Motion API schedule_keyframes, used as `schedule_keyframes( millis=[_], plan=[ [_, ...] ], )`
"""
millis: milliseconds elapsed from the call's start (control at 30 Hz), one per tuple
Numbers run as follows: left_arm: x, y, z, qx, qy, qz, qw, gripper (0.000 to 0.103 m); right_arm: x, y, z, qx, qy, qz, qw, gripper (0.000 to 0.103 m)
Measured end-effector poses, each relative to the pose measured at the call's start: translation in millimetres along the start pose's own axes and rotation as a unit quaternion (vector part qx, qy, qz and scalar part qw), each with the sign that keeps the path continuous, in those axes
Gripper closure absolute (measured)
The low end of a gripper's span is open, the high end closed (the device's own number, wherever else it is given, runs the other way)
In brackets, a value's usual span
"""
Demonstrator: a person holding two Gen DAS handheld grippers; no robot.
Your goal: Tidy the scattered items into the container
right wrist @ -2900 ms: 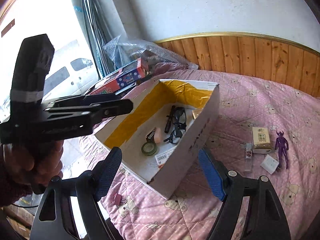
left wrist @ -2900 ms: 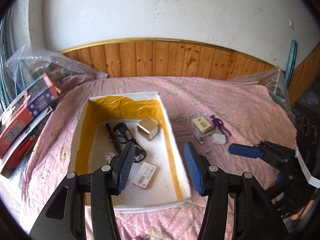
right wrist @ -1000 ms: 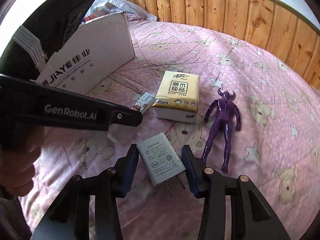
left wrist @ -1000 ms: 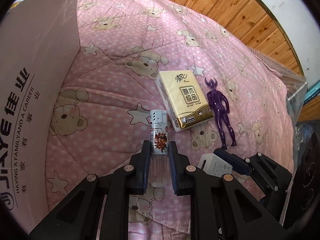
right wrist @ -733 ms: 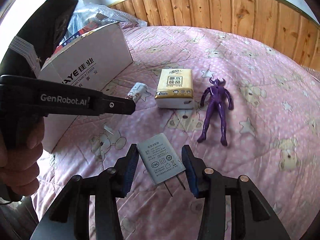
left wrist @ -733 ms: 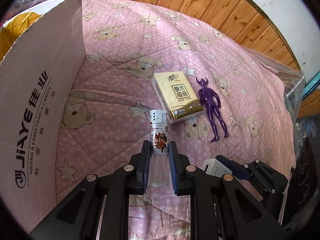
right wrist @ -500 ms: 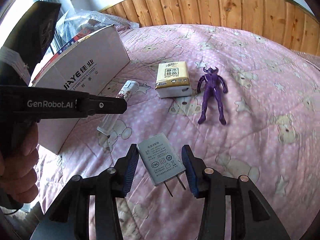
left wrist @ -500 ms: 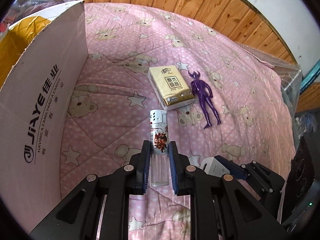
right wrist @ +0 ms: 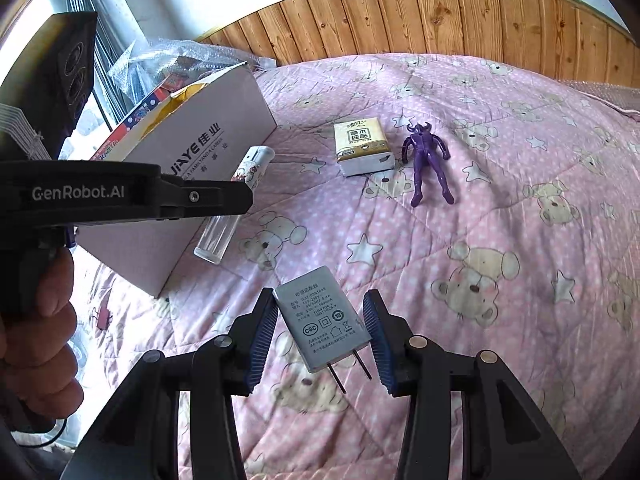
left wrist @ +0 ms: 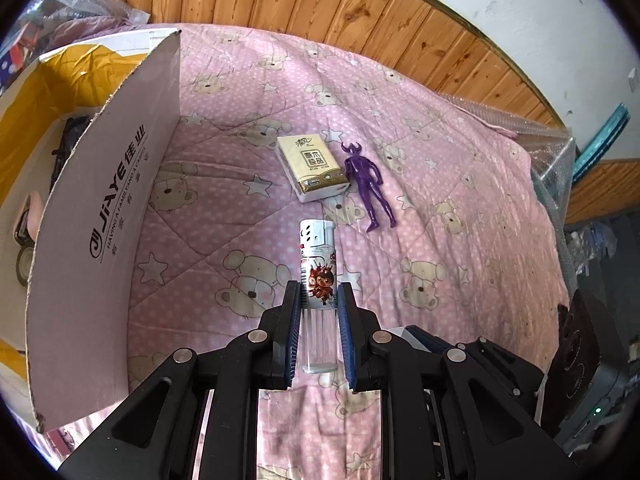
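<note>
Pink teddy-bear quilt point(left wrist: 440, 184): left gripper point(left wrist: 319, 320) clamps a clear plastic lighter point(left wrist: 318, 276), right gripper point(right wrist: 324, 332) grips a grey plug adapter point(right wrist: 320, 320), both lifted, likely bound for the white cardboard box point(left wrist: 112, 200) alongside.

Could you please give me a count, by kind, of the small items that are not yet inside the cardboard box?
Lighter, clamped in the left hand-held gripper: 1
Charger plug, in the right hand-held gripper: 1
Tissue pack, on the pink quilt: 1
Purple toy figure, on the quilt: 1
Total: 4
</note>
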State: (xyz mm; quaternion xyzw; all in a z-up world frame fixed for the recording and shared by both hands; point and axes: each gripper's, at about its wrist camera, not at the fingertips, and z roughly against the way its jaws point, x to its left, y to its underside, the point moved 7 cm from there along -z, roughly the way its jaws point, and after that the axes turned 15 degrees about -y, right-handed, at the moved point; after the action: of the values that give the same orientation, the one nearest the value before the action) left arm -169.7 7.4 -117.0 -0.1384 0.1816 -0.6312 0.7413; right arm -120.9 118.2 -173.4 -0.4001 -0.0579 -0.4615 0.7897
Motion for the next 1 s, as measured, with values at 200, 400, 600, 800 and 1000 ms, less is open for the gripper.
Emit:
schedule_keyframes(
  millis=[200,400,600,800,1000],
  plan=[
    [-1,13,21,-0.007,0.018,-0.001,0.9998,0.085,20,10,14,-0.008,-0.004,-0.003,1.000,0.057],
    [5,21,45,-0.020,0.034,0.005,0.9992,0.085,39,16,25,-0.013,-0.006,0.003,1.000,0.057],
    [13,27,76,-0.047,0.045,0.007,0.9979,0.085,62,16,36,-0.017,-0.010,0.023,1.000,0.057],
    [22,33,106,-0.071,0.058,0.004,0.9958,0.085,95,9,46,-0.021,-0.012,0.065,0.998,0.057],
    [40,30,136,-0.104,0.056,0.009,0.9929,0.085,124,-1,53,-0.025,-0.019,0.103,0.994,0.057]
  ],
)
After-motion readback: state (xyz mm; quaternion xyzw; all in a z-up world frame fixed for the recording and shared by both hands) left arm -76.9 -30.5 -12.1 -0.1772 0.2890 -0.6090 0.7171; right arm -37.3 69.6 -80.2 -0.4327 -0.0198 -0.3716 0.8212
